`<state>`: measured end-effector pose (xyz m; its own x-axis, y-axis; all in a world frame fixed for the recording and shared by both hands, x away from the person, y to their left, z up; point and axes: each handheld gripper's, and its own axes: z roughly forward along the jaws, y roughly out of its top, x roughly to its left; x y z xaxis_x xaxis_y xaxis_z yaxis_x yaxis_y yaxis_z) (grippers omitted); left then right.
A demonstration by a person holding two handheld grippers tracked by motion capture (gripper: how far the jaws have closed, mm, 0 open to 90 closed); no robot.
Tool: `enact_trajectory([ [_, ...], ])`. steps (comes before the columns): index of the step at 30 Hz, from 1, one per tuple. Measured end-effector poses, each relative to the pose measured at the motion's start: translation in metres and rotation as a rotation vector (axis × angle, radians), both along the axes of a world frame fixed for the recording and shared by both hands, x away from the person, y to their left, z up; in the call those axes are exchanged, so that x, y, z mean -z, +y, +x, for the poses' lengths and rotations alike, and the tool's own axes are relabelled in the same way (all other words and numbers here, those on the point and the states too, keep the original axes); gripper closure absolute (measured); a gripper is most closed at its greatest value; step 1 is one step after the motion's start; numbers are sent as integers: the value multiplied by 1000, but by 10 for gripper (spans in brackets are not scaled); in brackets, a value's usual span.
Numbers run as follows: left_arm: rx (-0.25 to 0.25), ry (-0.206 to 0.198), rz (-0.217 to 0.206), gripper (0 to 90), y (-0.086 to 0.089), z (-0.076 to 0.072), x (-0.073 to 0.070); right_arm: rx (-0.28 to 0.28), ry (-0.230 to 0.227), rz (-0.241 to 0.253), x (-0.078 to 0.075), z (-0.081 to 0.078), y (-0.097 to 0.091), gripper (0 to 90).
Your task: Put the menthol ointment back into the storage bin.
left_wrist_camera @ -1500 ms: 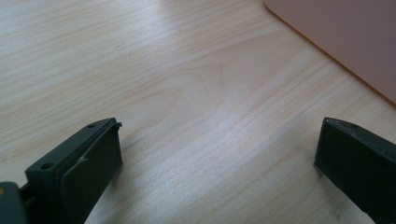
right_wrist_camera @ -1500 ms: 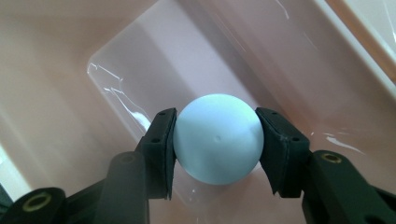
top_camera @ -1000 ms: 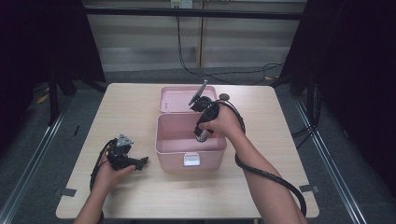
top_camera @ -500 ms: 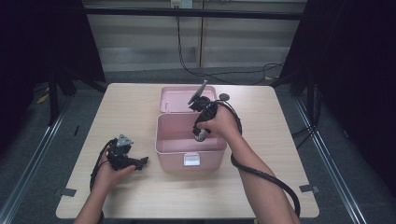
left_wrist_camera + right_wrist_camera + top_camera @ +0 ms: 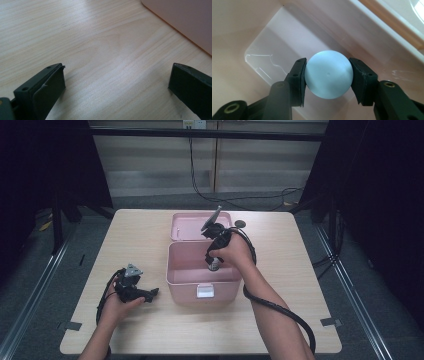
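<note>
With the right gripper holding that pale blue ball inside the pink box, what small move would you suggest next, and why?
Probably open the right gripper to release the ball: its pads clamp the ball on both sides just above the pink box floor, so it should settle inside.

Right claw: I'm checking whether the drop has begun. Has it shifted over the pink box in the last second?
No. The right claw holds the pale blue ball at the same spot above the pink box.

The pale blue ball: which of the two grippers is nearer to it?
The right. The right gripper clamps the pale blue ball between its pads, inside the pink box. The left gripper rests open on the table, left of the box.
</note>
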<state>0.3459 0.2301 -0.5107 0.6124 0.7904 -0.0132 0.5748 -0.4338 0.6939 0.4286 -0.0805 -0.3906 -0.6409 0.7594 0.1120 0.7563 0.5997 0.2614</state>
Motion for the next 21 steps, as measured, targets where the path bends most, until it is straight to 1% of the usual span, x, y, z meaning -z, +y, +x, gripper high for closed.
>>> enact_trajectory([
  [1,0,0,0,0,0,0,0,0,3,2,1,0,0,504],
  [5,0,0,0,0,0,0,0,7,5,-14,3,2,1,504],
  [12,-1,0,-2,0,0,0,0,23,-1,-7,3,3,0,503],
  [14,0,0,-1,0,0,0,0,27,1,-16,4,3,0,504],
  [16,0,0,0,0,0,0,0,31,0,-11,4,4,-1,504],
  [21,0,0,0,0,0,0,0,38,-3,-17,6,4,-2,504],
])
